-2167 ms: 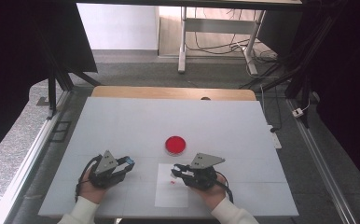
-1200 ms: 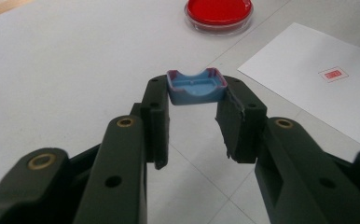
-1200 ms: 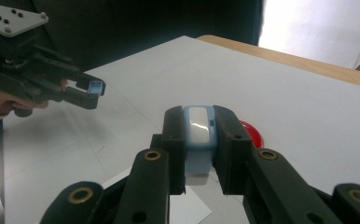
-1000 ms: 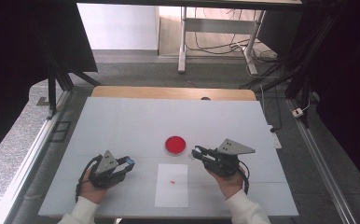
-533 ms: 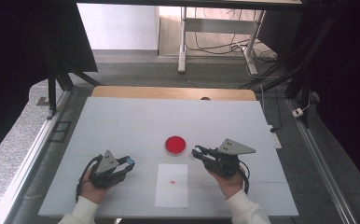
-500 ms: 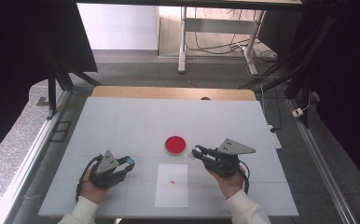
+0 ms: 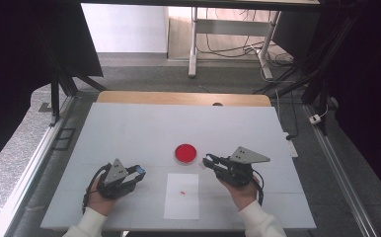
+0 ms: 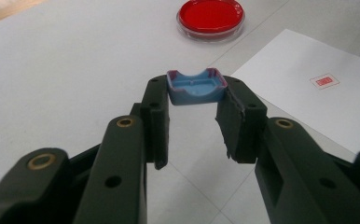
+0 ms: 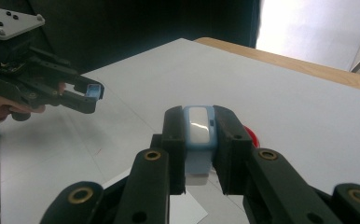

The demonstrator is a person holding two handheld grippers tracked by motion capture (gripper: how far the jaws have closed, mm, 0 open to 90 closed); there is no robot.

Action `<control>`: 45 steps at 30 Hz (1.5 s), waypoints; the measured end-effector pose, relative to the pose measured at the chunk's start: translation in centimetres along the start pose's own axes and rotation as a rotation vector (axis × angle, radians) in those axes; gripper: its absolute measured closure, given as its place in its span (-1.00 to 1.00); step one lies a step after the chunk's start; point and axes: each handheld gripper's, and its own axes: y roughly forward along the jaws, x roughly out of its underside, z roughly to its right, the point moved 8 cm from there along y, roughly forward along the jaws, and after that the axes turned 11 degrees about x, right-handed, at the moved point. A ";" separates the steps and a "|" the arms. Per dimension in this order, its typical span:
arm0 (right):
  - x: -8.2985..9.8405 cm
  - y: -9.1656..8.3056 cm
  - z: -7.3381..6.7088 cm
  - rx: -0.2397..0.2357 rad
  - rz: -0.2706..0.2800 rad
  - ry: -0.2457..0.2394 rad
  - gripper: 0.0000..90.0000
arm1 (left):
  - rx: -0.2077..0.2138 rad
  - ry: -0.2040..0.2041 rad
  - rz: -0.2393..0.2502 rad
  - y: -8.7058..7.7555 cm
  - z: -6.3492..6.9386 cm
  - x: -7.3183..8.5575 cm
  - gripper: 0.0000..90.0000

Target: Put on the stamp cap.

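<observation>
Both hand-held grippers are matte black — the left gripper (image 7: 138, 172) and the right gripper (image 7: 209, 161) each carry a grey 3-cornered plate on top, the left one's dotted with small dark screws. Each has 2 blocky black jaws on linked arms with brass-coloured pivot pins and round holes. A black cable loops back from each body. The person's sleeves (image 7: 257, 221) are white — ribbed at the cuffs.

White table (image 7: 129, 123), red dish (image 7: 185, 153) mid, paper sheet (image 7: 181, 202) below, L tongs (image 7: 138, 172) & R tongs (image 7: 209, 162) either side.
</observation>
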 end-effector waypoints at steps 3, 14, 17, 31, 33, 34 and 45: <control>0.0 0.0 0.0 0.000 0.000 0.001 0.67 | 0.005 0.006 0.000 0.2 0.2 -0.2 0.42; 0.1 0.2 -0.1 0.003 -0.004 -0.007 0.66 | 0.022 0.027 -0.007 1.1 0.8 -0.9 0.42; 0.1 0.2 -0.1 0.005 -0.003 -0.006 0.66 | 0.028 0.034 -0.007 1.3 1.1 -1.1 0.42; 0.1 0.3 -0.1 0.006 -0.006 -0.009 0.66 | 0.054 0.072 -0.009 3.1 2.1 -2.7 0.42; 0.1 0.3 -0.1 0.005 -0.007 -0.009 0.66 | 0.062 0.076 -0.010 3.4 2.3 -2.9 0.42; 0.1 0.3 -0.2 0.004 -0.007 -0.009 0.66 | 0.062 0.075 -0.008 3.6 2.3 -3.0 0.42; 0.1 0.3 -0.2 0.001 -0.006 -0.009 0.66 | 0.078 0.088 -0.009 4.9 3.0 -3.9 0.42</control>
